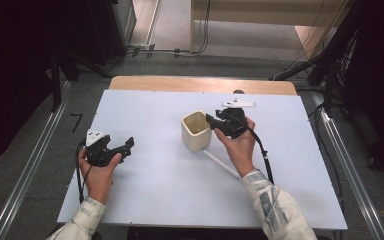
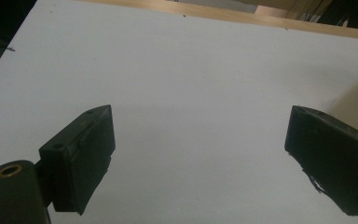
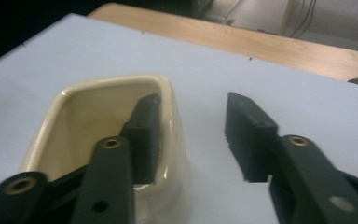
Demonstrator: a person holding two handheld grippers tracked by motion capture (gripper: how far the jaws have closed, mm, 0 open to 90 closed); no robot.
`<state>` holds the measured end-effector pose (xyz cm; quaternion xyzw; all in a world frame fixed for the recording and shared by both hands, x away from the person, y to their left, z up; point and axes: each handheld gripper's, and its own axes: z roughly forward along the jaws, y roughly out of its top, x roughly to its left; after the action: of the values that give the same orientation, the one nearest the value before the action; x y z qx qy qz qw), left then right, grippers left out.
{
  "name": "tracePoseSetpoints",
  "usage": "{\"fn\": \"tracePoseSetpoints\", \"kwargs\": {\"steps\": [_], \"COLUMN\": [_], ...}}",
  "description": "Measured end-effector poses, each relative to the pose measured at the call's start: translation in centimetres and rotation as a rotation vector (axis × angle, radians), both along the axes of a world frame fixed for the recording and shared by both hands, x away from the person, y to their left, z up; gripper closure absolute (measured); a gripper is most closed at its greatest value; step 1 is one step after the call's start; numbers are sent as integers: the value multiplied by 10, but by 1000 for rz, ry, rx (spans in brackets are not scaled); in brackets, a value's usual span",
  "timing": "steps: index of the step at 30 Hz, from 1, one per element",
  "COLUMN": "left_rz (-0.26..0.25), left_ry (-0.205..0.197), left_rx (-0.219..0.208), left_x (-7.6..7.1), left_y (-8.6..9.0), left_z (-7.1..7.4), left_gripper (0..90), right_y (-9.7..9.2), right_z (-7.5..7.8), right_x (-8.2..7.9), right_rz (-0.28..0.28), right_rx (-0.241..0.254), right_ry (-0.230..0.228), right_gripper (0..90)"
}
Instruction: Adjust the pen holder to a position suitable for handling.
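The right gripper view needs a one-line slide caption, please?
Open right hand-held gripper straddling the cream cup's wall on the white table.

I see the cup standing on the table, just to the left of my right gripper. One jaw of this gripper is inside the cup, the other is outside, so the cup wall is between them, with a gap to the outer jaw. A thin stick lies on the table below the right gripper, near the cup base. My left gripper is well apart, to the left of the cup, with only table between its jaws.
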<state>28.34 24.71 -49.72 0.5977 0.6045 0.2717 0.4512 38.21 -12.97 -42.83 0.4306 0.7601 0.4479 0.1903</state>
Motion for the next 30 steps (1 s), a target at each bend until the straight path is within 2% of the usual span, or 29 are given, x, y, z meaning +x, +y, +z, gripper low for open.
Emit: {"fn": "tracePoseSetpoints", "kwargs": {"steps": [3,5,7,14,20,26,30], "left_rz": [0,-1,-1,2,4,5,0], "left_ry": [0,2,3,4,6,3,6], "left_rx": [1,4,8,10,8,8,13], "left_x": [0,0,0,0,0,-1,-1], "left_y": [0,0,-1,-1,0,-1,-2], "left_z": [0,0,0,-1,-1,-1,-1], "left_gripper": [93,92,92,92,92,92,92], "right_y": [-22,-36,-50,-84,-109,-136,-145], "right_z": [4,4,2,-15,-31,-46,-50], "right_x": [-6,-10,-13,-29,-46,-56,-57], "right_rz": [-11,-36,-49,-73,-71,-121,-148], "right_rx": [55,56,77,34,3,-24,-31], "right_ry": [-19,-37,-34,-26,-22,2,14], "right_gripper": [429,394,359,273,250,243,244]}}
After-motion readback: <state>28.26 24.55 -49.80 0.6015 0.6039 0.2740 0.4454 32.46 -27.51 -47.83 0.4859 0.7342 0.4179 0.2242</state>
